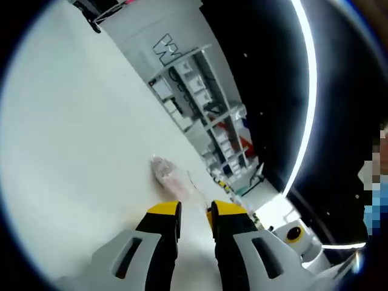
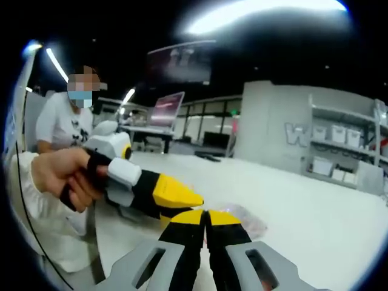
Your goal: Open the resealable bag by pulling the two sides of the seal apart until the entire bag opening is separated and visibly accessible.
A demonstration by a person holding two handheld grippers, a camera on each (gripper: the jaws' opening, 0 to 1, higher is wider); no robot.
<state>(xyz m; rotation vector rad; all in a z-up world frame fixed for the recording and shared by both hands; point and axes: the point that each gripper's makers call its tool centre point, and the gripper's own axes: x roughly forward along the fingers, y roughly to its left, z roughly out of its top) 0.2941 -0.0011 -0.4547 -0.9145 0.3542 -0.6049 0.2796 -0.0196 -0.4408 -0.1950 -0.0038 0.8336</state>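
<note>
The resealable bag [image 1: 169, 173] is clear plastic with pinkish contents and lies flat on the white table [image 1: 73, 151]. My left gripper [image 1: 195, 212] hovers just short of the bag, open, with nothing between its yellow-tipped jaws. In the right gripper view the bag [image 2: 245, 219] lies just beyond my right gripper [image 2: 206, 214], whose yellow tips are pressed together, shut, with nothing seen between them. The left gripper [image 2: 179, 197] comes in from the left, held in a hand [image 2: 60, 176], its tips close above the right gripper's tips.
Shelves with white bins [image 2: 345, 160] stand past the table's far edge, seen also as shelves [image 1: 206, 115]. A person in white [image 2: 57, 121] sits at the left. A white device with a yellow ring [image 2: 112, 144] and a laptop [image 2: 168, 109] sit behind.
</note>
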